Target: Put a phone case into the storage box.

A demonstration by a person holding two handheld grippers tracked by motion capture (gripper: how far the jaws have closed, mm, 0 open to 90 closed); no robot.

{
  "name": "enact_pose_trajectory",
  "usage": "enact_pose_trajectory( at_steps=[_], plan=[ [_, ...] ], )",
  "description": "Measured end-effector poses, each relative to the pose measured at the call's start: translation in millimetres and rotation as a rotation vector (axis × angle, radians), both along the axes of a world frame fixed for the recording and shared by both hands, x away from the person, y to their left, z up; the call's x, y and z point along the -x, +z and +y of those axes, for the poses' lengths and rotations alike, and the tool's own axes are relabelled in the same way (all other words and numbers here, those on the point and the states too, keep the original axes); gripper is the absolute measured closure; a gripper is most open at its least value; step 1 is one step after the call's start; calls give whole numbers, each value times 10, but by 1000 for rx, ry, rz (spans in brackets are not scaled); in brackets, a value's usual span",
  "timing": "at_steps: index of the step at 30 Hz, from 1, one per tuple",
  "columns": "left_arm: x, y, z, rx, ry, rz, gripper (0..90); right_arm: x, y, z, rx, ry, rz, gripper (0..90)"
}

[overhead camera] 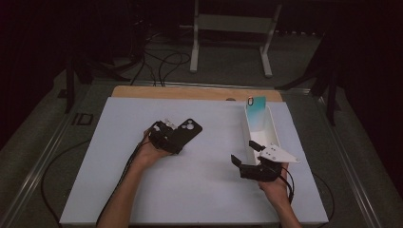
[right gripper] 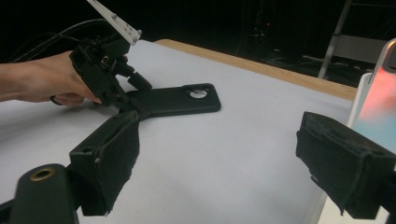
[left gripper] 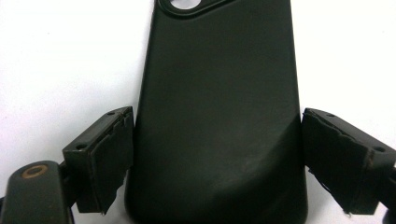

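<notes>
The high view shows the whole layout: the left gripper (overhead camera: 167,137) sits at the lower end of a black phone case (overhead camera: 186,131) lying flat on the white board (overhead camera: 190,190), left of the middle, while the right gripper (overhead camera: 247,159) rests near the board's right side, beside a long white tray (overhead camera: 272,133). A phone (overhead camera: 255,110) with a teal-to-pink back stands upright at the tray's far end.

The left gripper view adds what the high view cannot: the 2 jaws stand wide on either side of the case (left gripper: 219,116), the left pad close against its edge and the right one just at it, but whether they press on it I cannot tell. The camera cutout sits at the case's far end.

The right gripper view looks across the board at the other hand (right gripper: 44,84) and its gripper (right gripper: 126,93) on the case (right gripper: 180,100). Its own 2 jaws are spread wide with nothing between them, and the phone (right gripper: 380,102) and tray wall stand at its right.

The board lies on a wooden table (overhead camera: 190,92). Beyond it are a grey floor, loose cables (overhead camera: 161,61), a white frame (overhead camera: 233,28) and a dark room.
</notes>
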State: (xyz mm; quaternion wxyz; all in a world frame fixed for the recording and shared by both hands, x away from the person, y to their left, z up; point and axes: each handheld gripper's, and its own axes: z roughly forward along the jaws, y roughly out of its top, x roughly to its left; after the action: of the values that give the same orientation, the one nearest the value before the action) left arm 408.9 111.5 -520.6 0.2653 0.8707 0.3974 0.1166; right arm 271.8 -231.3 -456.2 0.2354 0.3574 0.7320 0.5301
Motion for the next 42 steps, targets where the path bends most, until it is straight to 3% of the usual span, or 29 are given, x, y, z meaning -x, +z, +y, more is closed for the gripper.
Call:
enact_pose_trajectory(
  at_steps=[10, 16, 21, 28, 34, 42],
  plan=[
    [49, 18, -24, -4, 23, -19, 160, 1, 11, 4, -2, 0, -2, 135],
    [103, 105, -19, 24, 24, -38, 161, 0, 20, -12, -3, -3, 0, 135],
    [194, 227, 10, 53, 27, -75, 160, -19, 15, -17, 0, -20, 22, 137],
    [388, 367, 168, 140, 65, -138, 158, -31, 33, -22, -8, -13, 27, 136],
    [542, 446, 255, 173, 70, -179, 156, -44, 43, 11, 5, -9, 39, 137],
    [774, 551, 256, 199, 45, -243, 155, -110, 63, 86, 30, -3, 105, 136]
  ],
)
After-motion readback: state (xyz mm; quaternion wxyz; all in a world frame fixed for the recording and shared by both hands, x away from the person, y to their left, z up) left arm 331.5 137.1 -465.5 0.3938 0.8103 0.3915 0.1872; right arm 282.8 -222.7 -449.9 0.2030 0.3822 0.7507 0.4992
